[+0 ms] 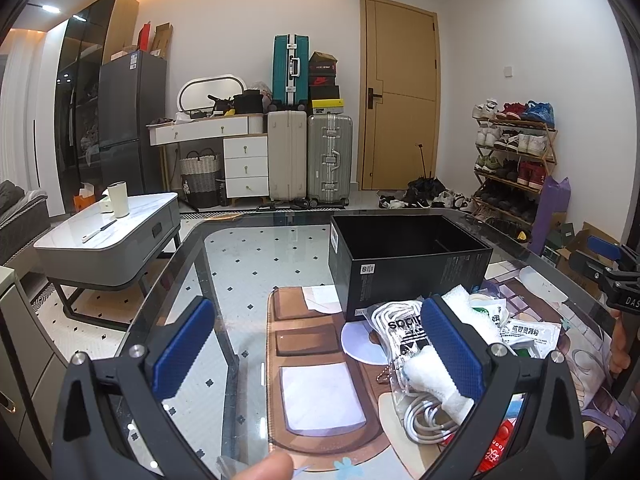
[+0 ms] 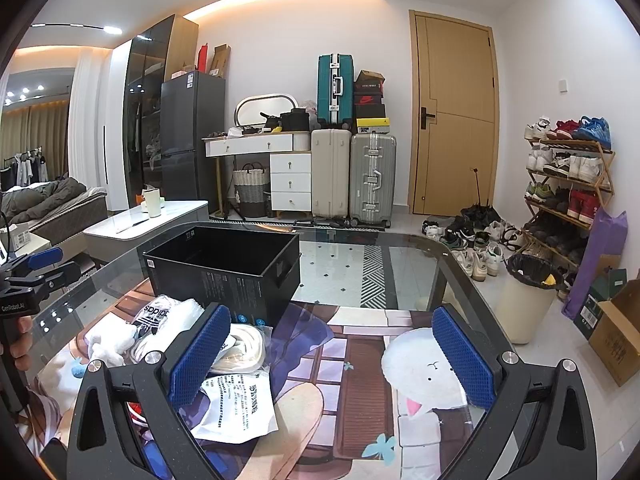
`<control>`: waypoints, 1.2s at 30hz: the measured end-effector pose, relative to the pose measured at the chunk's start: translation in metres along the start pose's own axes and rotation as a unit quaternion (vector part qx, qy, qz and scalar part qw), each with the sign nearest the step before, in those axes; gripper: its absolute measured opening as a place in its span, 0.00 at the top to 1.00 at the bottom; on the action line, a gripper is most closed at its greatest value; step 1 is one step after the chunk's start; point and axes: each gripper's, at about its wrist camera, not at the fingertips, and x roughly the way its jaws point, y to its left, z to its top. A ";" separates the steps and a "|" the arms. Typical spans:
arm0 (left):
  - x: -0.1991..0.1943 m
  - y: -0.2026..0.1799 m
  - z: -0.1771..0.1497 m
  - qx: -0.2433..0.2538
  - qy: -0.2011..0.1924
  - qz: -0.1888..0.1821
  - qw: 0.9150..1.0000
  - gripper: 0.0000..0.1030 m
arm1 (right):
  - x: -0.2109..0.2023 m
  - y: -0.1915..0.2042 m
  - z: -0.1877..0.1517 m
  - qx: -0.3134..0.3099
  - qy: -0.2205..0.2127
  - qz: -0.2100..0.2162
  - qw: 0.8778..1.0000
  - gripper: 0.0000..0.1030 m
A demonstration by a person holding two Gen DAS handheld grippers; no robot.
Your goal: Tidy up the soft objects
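Note:
An open black box (image 1: 404,264) stands empty on the glass table; it also shows in the right wrist view (image 2: 224,268). In front of it lies a pile of soft items: an adidas bag of white laces (image 1: 396,332), white foam (image 1: 460,304), a coiled white cable (image 1: 428,416), white printed pouches (image 1: 532,332), and in the right wrist view a white plush (image 2: 110,342), the adidas bag (image 2: 158,314), a coil of white cord (image 2: 244,350) and a printed pouch (image 2: 236,408). My left gripper (image 1: 320,348) is open and empty, left of the pile. My right gripper (image 2: 332,356) is open and empty, right of it.
A picture mat (image 2: 360,360) covers the near part of the glass table (image 1: 248,248). A grey coffee table (image 1: 112,240) stands to the left. A bin (image 2: 528,296), shoes (image 2: 472,240) and a shoe rack (image 2: 568,184) stand to the right. Suitcases (image 1: 312,156) line the far wall.

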 end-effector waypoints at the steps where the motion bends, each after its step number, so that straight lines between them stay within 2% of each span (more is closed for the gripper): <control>1: 0.000 0.000 0.000 -0.001 0.000 0.000 1.000 0.00 | 0.000 0.000 0.000 0.000 0.000 0.000 1.000 0.00; 36: -0.003 0.002 -0.001 0.000 -0.004 0.001 1.000 0.00 | 0.001 -0.003 0.000 0.003 -0.001 0.005 1.000 0.00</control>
